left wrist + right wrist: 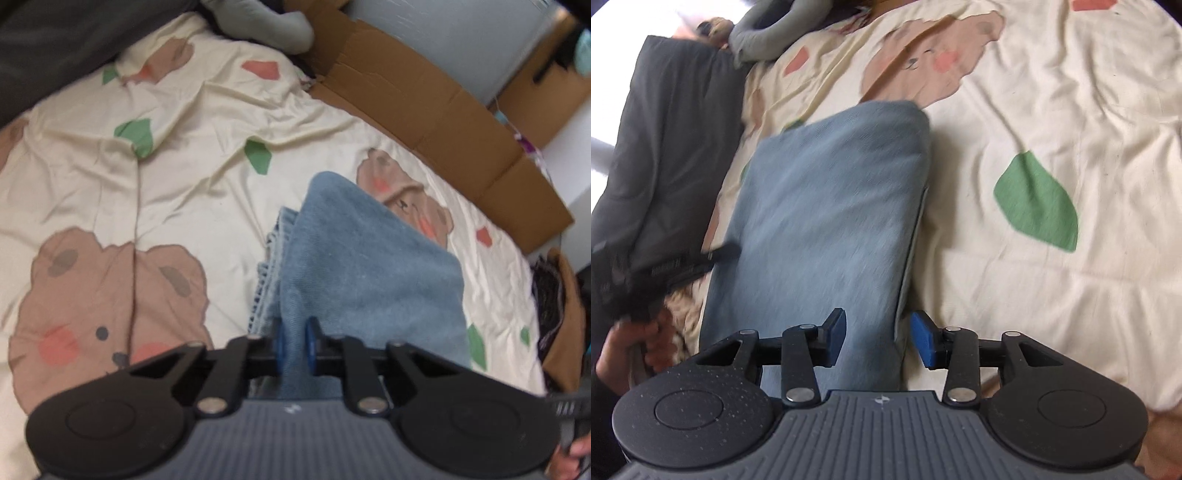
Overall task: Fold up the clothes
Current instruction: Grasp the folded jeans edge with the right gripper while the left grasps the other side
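Observation:
Folded blue jeans (362, 266) lie on a cream bedsheet (184, 184) printed with bears and leaves. My left gripper (294, 341) is shut on the near edge of the jeans, with cloth pinched between its blue pads. In the right wrist view the same jeans (827, 206) lie in front of my right gripper (879, 341), which is open. Its jaws stand apart, one on each side of the jeans' near edge, and do not pinch it. The left gripper's dark body (676, 269) shows at the left of that view.
A flattened brown cardboard box (424, 110) lies along the bed's far right edge. A grey garment (266, 26) lies at the top, also in the right wrist view (775, 33). A dark grey cloth (665, 155) covers the left side. Dark items (550, 306) sit beside the bed.

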`<state>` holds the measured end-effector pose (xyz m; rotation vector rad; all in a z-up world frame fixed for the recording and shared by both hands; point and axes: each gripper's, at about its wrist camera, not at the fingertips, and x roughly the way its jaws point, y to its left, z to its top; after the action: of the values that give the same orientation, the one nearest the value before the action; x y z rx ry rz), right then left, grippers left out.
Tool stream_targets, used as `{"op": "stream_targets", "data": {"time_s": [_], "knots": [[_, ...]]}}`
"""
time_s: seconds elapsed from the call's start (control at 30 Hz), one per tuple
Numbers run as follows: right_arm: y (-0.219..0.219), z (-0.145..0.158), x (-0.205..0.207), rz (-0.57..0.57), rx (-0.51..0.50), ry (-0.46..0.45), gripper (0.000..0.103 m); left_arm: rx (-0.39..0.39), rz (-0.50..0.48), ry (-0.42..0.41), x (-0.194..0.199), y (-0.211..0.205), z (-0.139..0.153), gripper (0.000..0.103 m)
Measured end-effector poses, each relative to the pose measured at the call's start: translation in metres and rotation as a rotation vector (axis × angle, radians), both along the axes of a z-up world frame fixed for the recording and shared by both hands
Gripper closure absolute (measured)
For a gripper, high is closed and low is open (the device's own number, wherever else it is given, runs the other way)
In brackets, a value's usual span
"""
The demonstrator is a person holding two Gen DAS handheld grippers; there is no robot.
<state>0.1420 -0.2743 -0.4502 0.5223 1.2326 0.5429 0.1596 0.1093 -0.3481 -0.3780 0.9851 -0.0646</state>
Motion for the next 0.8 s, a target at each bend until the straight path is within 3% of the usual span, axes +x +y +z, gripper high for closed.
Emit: {"op": "stream_targets", "data": {"time_s": [0.27,0.43,0.57,0.6,0.63,0.67,0.7,0.8], "knots": [[0.01,-0.013,0.028,-0.046,0.018,0.01,0.057,-0.002,0.025,0.013,-0.011,0.009,-0.004,0.096],[0.013,-0.029,0.04,-0.079,0.085,0.037,0.057,-0.007,0.029,0.034,-0.008,0.013,-0.024,0.092],[0.016,-0.046,0.046,-0.109,0.167,0.08,0.057,-0.009,0.029,0.045,-0.006,0.016,-0.022,0.086],[0.017,-0.048,0.047,-0.109,0.18,0.083,0.057,0.009,0.035,0.048,-0.006,0.016,-0.021,0.075],[0.019,-0.049,0.049,-0.104,0.184,0.078,0.057,0.032,0.048,0.052,-0.006,0.017,-0.02,0.052],[0.022,-0.048,0.05,-0.096,0.175,0.063,0.058,0.057,0.063,0.057,-0.007,0.018,-0.02,0.043],[0.025,-0.046,0.05,-0.086,0.161,0.046,0.059,0.068,0.073,0.059,-0.008,0.02,-0.022,0.038],[0.031,-0.04,0.052,-0.068,0.147,0.027,0.061,-0.016,0.09,0.056,-0.01,0.029,-0.033,0.04]]}}
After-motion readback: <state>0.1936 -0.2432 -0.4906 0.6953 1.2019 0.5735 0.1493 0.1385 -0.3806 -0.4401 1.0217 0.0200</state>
